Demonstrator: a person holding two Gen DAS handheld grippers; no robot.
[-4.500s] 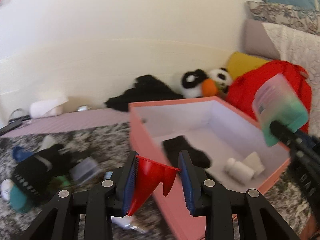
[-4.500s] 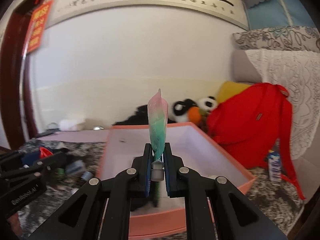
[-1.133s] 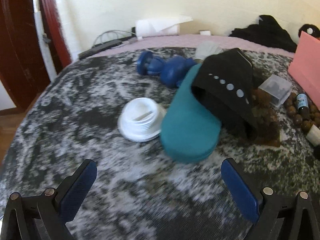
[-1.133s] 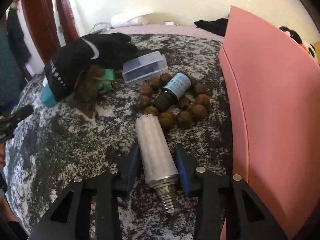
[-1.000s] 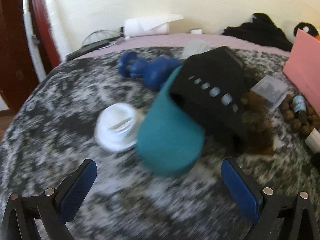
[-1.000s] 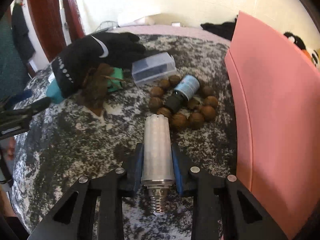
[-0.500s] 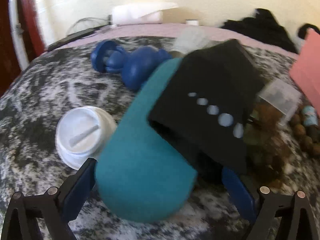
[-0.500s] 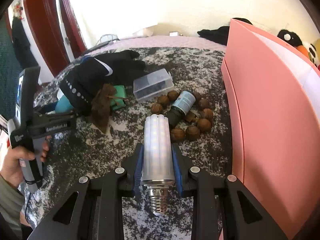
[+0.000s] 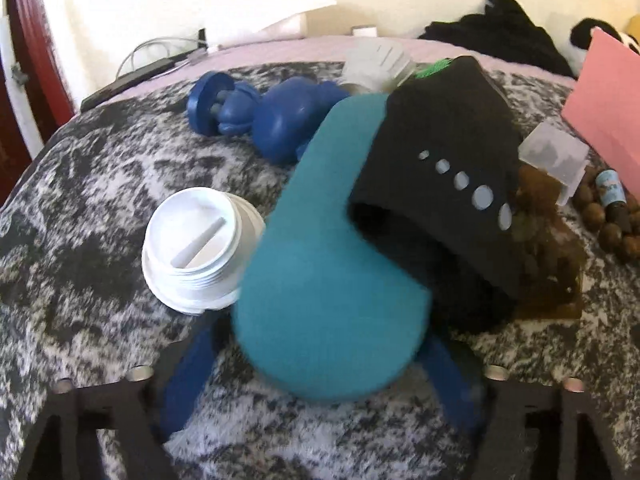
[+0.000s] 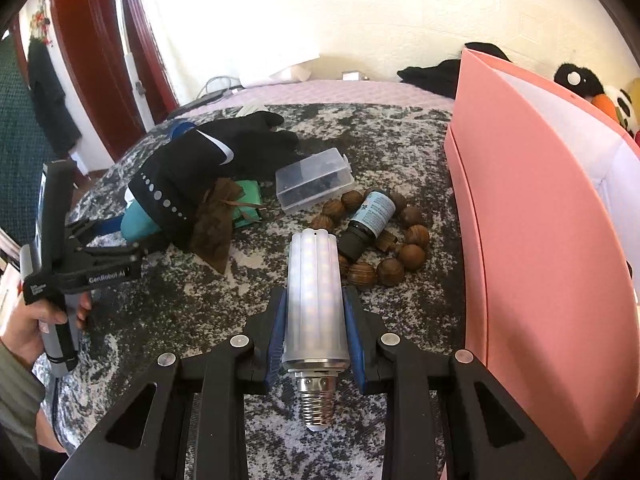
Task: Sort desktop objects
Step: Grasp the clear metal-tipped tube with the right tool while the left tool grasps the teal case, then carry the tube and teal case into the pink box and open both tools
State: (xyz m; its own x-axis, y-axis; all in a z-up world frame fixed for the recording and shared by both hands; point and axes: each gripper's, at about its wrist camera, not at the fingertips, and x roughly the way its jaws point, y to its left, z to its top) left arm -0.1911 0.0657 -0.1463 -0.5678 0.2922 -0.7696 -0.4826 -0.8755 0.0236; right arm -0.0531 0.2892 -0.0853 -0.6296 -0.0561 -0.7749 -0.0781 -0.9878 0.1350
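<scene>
On the mottled worktop (image 10: 168, 320) our left claw (image 9: 320, 364) has closed in around the teal slipper (image 9: 332, 280), its jaws just narrowing, though whether the pads press yet we cannot tell; that reads as the next pickup for the pink box (image 10: 560, 240); our right claw (image 10: 316, 328) grips one LED corn bulb (image 10: 316, 288); we count one black glove (image 10: 208, 160), one dropper bottle (image 10: 370, 216), one clear case (image 10: 314, 186).

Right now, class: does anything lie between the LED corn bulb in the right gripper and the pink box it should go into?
Nothing visible does. The LED corn bulb sits clamped in the right gripper; only bare mottled cloth separates it from the pink box.
</scene>
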